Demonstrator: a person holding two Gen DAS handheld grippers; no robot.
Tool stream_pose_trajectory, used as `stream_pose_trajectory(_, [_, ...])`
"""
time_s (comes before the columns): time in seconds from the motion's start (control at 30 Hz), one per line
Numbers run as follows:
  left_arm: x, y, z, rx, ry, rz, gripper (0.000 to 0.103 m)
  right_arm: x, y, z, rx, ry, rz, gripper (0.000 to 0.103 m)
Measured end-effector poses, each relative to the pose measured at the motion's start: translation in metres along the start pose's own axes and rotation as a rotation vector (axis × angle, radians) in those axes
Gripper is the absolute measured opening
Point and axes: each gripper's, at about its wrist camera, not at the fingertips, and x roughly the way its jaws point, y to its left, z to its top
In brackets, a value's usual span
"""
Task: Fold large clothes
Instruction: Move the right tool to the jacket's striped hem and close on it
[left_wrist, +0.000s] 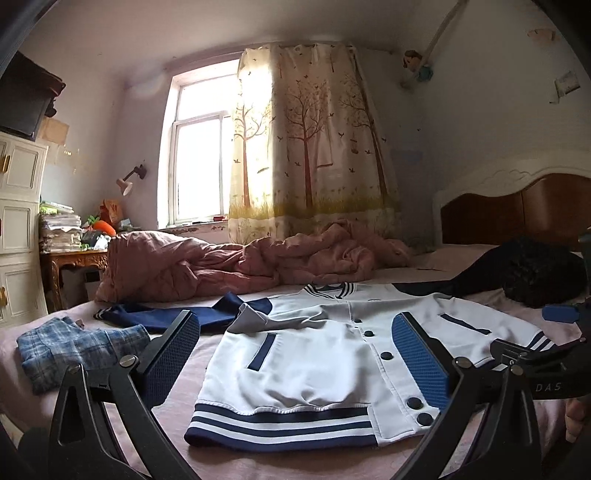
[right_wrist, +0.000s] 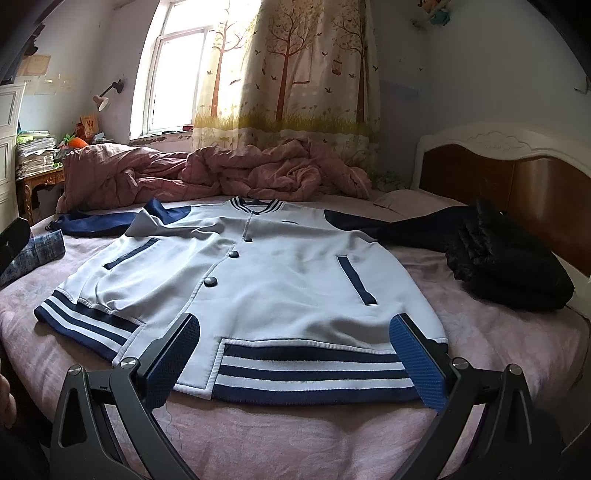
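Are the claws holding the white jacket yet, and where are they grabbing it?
No, nothing is held. The left claw and the right claw are both open, above the striped hem of the jacket, which lies flat on the bed.

The jacket (right_wrist: 251, 280) lies flat on the bed (right_wrist: 295, 435), hem nearest both cameras, collar toward the window (right_wrist: 173, 70). Behind it a crumpled quilt (right_wrist: 221, 173) stretches across the bed below the curtain (right_wrist: 291, 74). Left of the jacket lies a checked garment (left_wrist: 74, 350); right of it, near the headboard (right_wrist: 517, 173), what seems a folded dark garment (right_wrist: 506, 266). A desk (left_wrist: 74, 258) stands beyond the bed's left side.
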Motion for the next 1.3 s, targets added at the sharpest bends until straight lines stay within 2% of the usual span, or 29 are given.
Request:
stream_pose_trajectory(0.07, [0.001, 0.002, 0.000, -0.008, 0.020, -0.019, 0.103, -0.001, 0.001, 0.001, 0.001, -0.005, 0.001, 0.103])
stream_pose_trajectory(0.17, [0.000, 0.004, -0.001, -0.010, 0.024, -0.003, 0.103, -0.005, 0.001, 0.002, -0.001, -0.017, -0.007, 0.103])
stream_pose_trajectory(0.23, [0.003, 0.003, -0.002, 0.002, 0.042, 0.002, 0.103, -0.006, 0.000, 0.002, -0.002, -0.029, -0.045, 0.103])
stream_pose_trajectory(0.3, [0.008, 0.000, -0.003, 0.009, 0.076, 0.008, 0.103, -0.005, -0.001, 0.003, -0.007, -0.028, -0.081, 0.103])
stream_pose_trajectory(0.4, [0.019, -0.001, -0.007, 0.012, 0.143, 0.015, 0.103, -0.003, -0.005, 0.004, -0.012, -0.011, -0.060, 0.103])
stream_pose_trajectory(0.53, [0.030, -0.004, -0.013, 0.058, 0.215, -0.013, 0.103, 0.005, -0.002, 0.001, -0.094, 0.042, -0.003, 0.103])
stream_pose_trajectory(0.63, [0.035, -0.004, -0.022, 0.066, 0.273, 0.038, 0.103, 0.016, 0.011, -0.007, -0.192, 0.127, 0.076, 0.103])
stream_pose_trajectory(0.67, [0.036, -0.002, -0.026, 0.052, 0.293, 0.028, 0.102, 0.018, 0.015, -0.010, -0.211, 0.147, 0.094, 0.103])
stream_pose_trajectory(0.8, [0.037, -0.001, -0.039, 0.070, 0.354, 0.014, 0.098, 0.030, 0.021, -0.020, -0.205, 0.249, 0.217, 0.101])
stream_pose_trajectory(0.83, [0.037, -0.003, -0.042, 0.086, 0.368, 0.006, 0.097, 0.034, 0.022, -0.024, -0.201, 0.272, 0.217, 0.101])
stream_pose_trajectory(1.0, [0.047, -0.019, -0.061, 0.158, 0.491, -0.058, 0.095, 0.040, 0.032, -0.038, -0.321, 0.314, 0.131, 0.101])
stream_pose_trajectory(1.17, [0.063, -0.035, -0.083, 0.259, 0.635, -0.093, 0.091, 0.047, 0.016, -0.041, -0.303, 0.346, 0.053, 0.101])
stream_pose_trajectory(1.23, [0.066, -0.035, -0.085, 0.251, 0.656, -0.094, 0.091, 0.054, 0.007, -0.039, -0.279, 0.361, 0.013, 0.101])
stream_pose_trajectory(1.3, [0.073, -0.031, -0.083, 0.244, 0.667, -0.039, 0.091, 0.062, -0.011, -0.036, -0.212, 0.395, -0.010, 0.101])
